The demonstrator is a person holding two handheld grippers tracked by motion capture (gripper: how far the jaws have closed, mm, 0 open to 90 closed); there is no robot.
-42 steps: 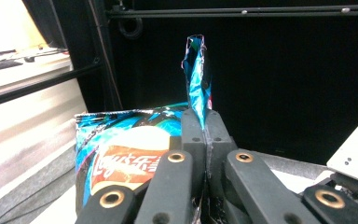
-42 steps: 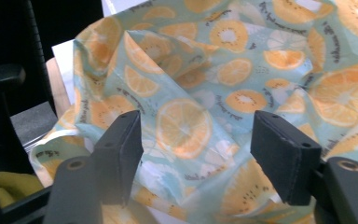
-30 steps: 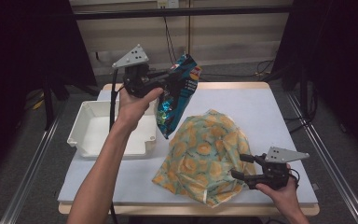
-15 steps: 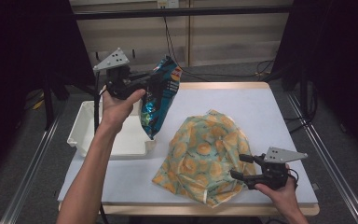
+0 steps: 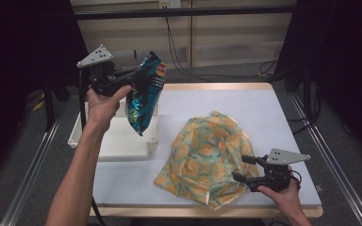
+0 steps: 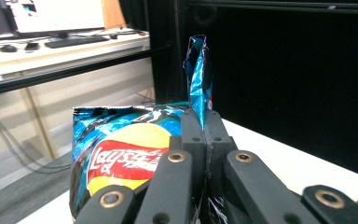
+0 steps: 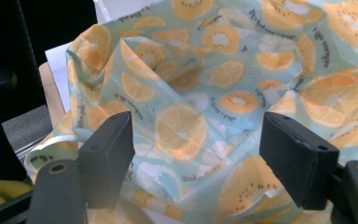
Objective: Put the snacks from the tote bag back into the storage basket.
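Keep the left gripper (image 5: 139, 73) jaws pinching the chip bag (image 5: 143, 94) top seam while lowering it squarely into the white tray (image 5: 122, 141); right gripper (image 5: 245, 169) jaws stay spread.

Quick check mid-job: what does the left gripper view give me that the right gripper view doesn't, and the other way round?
Left gripper view: the left gripper, jaws shut on the crimped top edge of the blue chip bag, with a desk and keyboard in the background. Right gripper view: the right gripper, jaws open, facing the crumpled fruit-print bag without pinching it. Both share a pair of black jaws rising from the bottom, and part of the white table surface.
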